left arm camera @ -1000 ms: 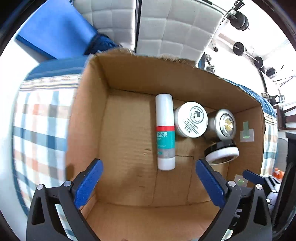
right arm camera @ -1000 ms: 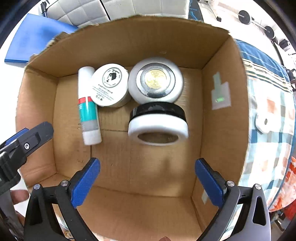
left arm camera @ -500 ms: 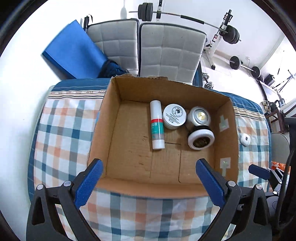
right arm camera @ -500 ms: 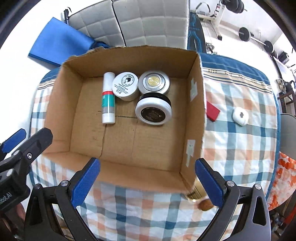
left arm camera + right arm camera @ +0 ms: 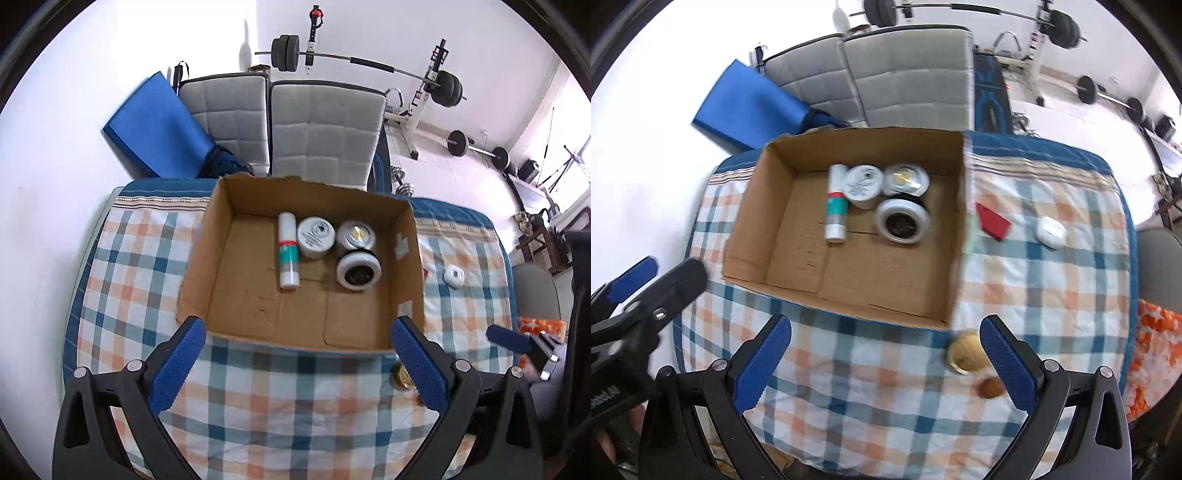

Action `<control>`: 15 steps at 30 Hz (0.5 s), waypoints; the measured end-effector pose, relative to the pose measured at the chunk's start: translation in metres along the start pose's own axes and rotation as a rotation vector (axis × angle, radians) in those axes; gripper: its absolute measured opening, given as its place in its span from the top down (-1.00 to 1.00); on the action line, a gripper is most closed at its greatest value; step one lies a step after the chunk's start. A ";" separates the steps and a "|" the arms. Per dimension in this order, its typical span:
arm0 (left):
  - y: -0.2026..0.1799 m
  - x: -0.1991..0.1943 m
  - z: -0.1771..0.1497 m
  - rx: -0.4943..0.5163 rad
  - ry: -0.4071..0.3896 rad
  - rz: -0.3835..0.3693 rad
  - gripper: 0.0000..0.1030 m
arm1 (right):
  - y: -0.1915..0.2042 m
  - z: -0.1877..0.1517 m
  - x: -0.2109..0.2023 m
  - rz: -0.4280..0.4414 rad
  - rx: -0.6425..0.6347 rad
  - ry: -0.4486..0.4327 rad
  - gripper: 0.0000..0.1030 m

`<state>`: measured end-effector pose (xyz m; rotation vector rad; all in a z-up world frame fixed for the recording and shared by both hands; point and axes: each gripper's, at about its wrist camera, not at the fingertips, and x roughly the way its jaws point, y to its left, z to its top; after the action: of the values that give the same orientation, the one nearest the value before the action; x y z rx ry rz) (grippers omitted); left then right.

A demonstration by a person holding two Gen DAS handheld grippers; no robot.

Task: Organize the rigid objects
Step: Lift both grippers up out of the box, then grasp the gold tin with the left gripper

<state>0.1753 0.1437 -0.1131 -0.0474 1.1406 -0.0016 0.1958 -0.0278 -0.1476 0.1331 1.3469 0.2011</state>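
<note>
An open cardboard box (image 5: 413, 280) (image 5: 750, 218) sits on a checked tablecloth. Inside lie a white tube with a teal and red band (image 5: 288, 254) (image 5: 836, 208), a white-lidded jar (image 5: 316, 237) (image 5: 863, 182), a silver jar with a gold centre (image 5: 356, 234) (image 5: 905, 179) and a white jar with a dark lid (image 5: 358, 271) (image 5: 902, 220). My left gripper (image 5: 295, 365) is open and empty, high above the box's near edge. My right gripper (image 5: 884, 363) is open and empty, also high above the near edge.
On the cloth right of the box lie a red flat piece (image 5: 993, 222) and a white case (image 5: 1050, 232) (image 5: 454, 276). A gold-lidded jar (image 5: 964, 357) (image 5: 402, 377) and a small brown object (image 5: 990, 388) sit near the box's front right corner. Grey chairs (image 5: 325, 133) and gym weights stand behind.
Both grippers have risen and pulled back from inside the box, so the whole box and table now show. Both stay open. The objects in the box have not moved.
</note>
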 end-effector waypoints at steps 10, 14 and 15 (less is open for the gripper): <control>-0.095 0.076 -0.076 0.122 0.203 -0.077 -1.00 | -0.145 -0.079 0.049 -0.108 0.206 0.188 -1.00; -0.132 0.114 -0.088 0.159 0.290 -0.111 -1.00 | -0.187 -0.098 0.065 -0.127 0.272 0.211 -1.00; -0.142 0.129 -0.090 0.159 0.322 -0.115 -1.00 | -0.196 -0.100 0.069 -0.128 0.287 0.210 -1.00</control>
<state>0.1511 -0.0053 -0.2624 0.0304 1.4543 -0.2089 0.1256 -0.2061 -0.2762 0.2711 1.5841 -0.0902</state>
